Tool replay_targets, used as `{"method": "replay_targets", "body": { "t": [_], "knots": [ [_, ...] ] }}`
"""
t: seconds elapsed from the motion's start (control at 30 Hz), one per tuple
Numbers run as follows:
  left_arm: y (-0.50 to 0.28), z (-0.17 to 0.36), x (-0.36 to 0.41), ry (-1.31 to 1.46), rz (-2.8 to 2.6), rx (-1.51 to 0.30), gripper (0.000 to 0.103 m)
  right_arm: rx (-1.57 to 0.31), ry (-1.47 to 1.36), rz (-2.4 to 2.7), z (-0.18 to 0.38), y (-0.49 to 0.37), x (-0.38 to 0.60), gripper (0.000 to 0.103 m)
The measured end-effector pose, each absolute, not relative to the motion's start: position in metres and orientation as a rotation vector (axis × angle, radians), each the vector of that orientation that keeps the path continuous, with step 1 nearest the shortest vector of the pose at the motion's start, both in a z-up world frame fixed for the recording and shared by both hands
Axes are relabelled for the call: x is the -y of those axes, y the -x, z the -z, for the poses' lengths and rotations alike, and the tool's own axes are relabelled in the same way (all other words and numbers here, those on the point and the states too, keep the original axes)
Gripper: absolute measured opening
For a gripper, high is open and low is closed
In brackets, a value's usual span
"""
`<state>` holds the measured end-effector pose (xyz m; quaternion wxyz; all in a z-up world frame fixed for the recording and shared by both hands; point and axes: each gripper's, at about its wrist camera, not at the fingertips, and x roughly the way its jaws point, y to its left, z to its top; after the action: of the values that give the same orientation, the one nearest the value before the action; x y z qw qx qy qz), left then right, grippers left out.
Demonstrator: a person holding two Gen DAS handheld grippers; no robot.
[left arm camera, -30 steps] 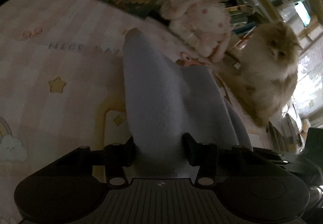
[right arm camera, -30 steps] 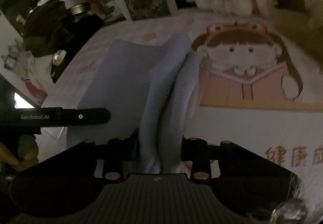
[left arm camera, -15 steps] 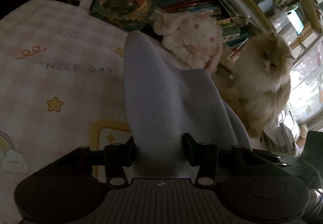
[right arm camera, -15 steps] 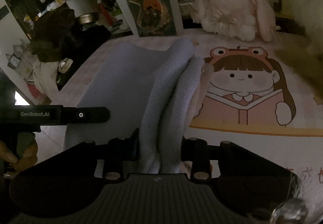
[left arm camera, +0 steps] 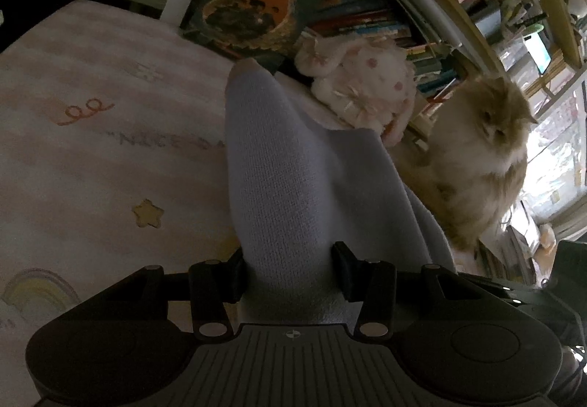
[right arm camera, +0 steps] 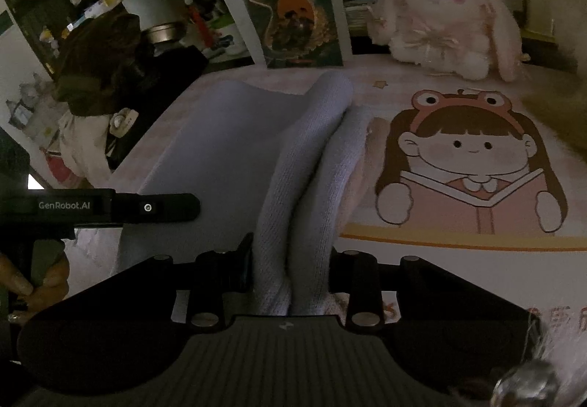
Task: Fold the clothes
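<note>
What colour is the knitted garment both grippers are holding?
Pale lavender-blue, plain knit garment; clearest in the right wrist view.

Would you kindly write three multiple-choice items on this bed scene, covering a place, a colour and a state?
1. Where is the plush rabbit?
A. at the bed's far edge, before the books
B. between the jaws
C. on the cat

2. What colour is the knit garment?
A. red
B. pale lavender-grey
C. black

3. What is the right gripper doing?
A. hanging open
B. clamping a book
C. clamping bunched garment folds

Answers: 1 A, it sits by the bookshelf; 2 B, both views show it, also clamped in the left gripper; 3 C, fabric fills its jaws.
</note>
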<state>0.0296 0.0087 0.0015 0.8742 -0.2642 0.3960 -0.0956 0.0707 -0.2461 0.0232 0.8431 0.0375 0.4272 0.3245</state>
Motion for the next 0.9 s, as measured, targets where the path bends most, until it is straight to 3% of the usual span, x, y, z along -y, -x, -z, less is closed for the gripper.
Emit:
{"method": "replay_targets", "body": {
  "t": [0.37, 0.9],
  "knots": [
    [-0.069, 0.001, -0.058, 0.537, 0.244, -0.808, 0.046, -0.870, -0.071, -0.649, -0.023, -0.089, 0.196, 0.032],
    [-0.201, 0.028, -0.074, 0.586, 0.220, -0.823, 0.046, -0.887, -0.130, -0.570, 0.004, -0.228, 0.175, 0.032]
  ]
}}
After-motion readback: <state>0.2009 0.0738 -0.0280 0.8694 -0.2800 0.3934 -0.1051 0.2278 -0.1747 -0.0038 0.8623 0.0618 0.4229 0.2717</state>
